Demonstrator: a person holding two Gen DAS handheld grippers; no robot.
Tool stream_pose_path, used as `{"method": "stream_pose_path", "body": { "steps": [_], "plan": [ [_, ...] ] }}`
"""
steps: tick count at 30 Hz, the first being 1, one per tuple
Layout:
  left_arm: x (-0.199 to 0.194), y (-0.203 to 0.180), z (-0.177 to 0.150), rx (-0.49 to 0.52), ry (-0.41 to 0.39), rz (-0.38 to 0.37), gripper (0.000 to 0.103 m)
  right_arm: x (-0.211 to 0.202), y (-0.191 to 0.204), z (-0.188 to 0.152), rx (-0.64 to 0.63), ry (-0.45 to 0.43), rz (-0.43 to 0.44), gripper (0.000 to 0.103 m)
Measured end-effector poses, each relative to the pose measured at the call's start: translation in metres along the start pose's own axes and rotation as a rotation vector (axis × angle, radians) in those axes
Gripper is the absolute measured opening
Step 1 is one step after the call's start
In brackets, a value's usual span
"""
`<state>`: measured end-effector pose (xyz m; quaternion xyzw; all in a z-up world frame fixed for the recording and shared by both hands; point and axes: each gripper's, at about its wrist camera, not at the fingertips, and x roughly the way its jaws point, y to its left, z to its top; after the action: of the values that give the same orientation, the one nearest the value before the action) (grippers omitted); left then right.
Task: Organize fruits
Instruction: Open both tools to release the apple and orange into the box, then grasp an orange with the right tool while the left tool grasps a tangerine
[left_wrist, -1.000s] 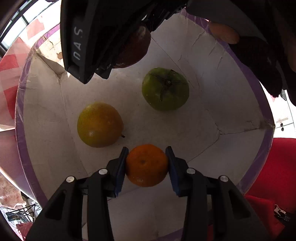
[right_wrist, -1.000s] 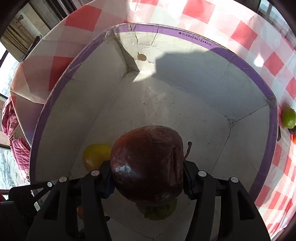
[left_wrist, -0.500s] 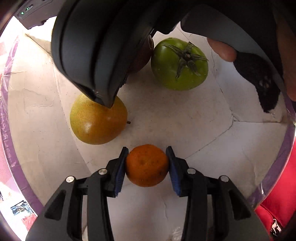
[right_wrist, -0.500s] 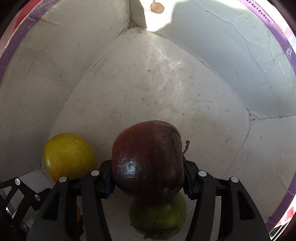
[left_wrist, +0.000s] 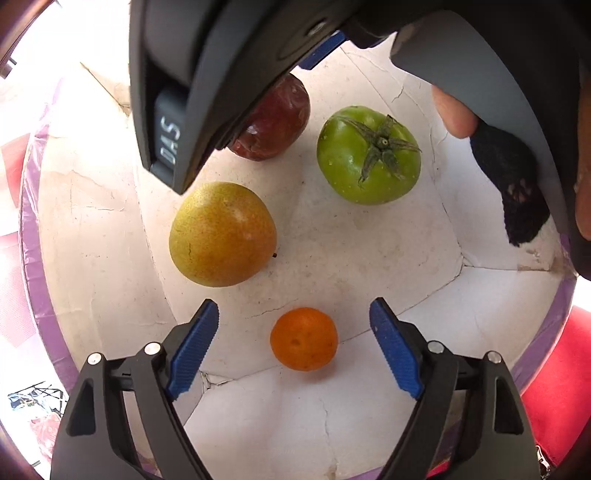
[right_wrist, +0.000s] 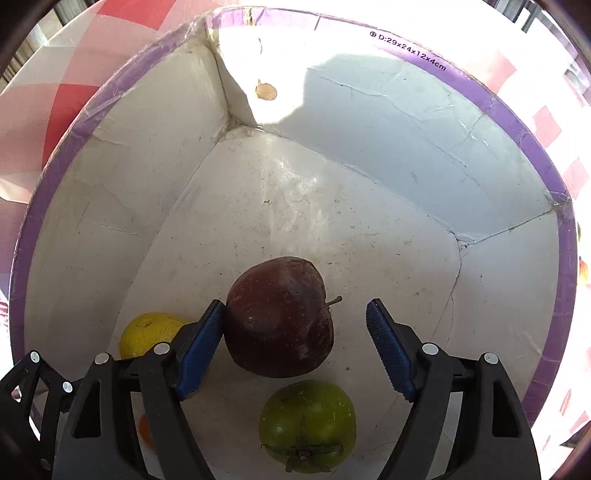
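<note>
A white box with a purple rim (left_wrist: 33, 236) (right_wrist: 498, 110) holds the fruit. My left gripper (left_wrist: 291, 319) is open over a small orange (left_wrist: 303, 339) that lies on the box floor between its blue pads. A yellow pear (left_wrist: 221, 234) (right_wrist: 147, 334) and a green tomato (left_wrist: 367, 155) (right_wrist: 308, 424) lie beyond it. My right gripper (right_wrist: 295, 317) is open; a dark red apple (right_wrist: 279, 317) (left_wrist: 275, 123) rests on the floor between its pads, against the left pad. The right gripper's body (left_wrist: 229, 74) fills the top of the left wrist view.
The box stands on a red and white checked cloth (right_wrist: 66, 92). Something red (left_wrist: 554, 387) lies outside the box at the right of the left wrist view. More small fruit (right_wrist: 583, 269) shows past the box's right rim.
Both grippers have opened. The orange has dropped from the left pads to the box floor; the apple has been let go and rests on the floor. Both grippers have pulled back slightly.
</note>
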<state>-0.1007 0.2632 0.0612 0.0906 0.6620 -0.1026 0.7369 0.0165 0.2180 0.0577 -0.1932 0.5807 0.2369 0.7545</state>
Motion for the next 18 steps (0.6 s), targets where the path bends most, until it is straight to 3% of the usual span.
{"method": "stream_pose_path", "body": {
  "steps": [4,8,10,13,16,18],
  "plan": [
    [-0.018,0.010,-0.012,-0.086,-0.116,-0.097,0.095,-0.037,-0.022,-0.007,0.115,-0.153,0.027,0.080],
    [-0.034,0.027,-0.024,-0.180,-0.229,-0.172,0.097,-0.086,-0.055,-0.021,0.269,-0.353,0.115,0.085],
    [-0.043,0.028,-0.030,-0.198,-0.287,-0.172,0.097,-0.109,-0.063,-0.017,0.332,-0.453,0.149,0.086],
    [-0.059,0.027,-0.032,-0.213,-0.368,-0.164,0.101,-0.145,-0.088,-0.039,0.391,-0.591,0.197,0.087],
    [-0.076,0.002,-0.022,-0.241,-0.401,-0.167,0.101,-0.169,-0.113,-0.059,0.428,-0.684,0.168,0.087],
    [-0.078,-0.007,-0.017,-0.278,-0.414,-0.129,0.101,-0.171,-0.143,-0.073,0.475,-0.684,0.125,0.087]
  ]
}}
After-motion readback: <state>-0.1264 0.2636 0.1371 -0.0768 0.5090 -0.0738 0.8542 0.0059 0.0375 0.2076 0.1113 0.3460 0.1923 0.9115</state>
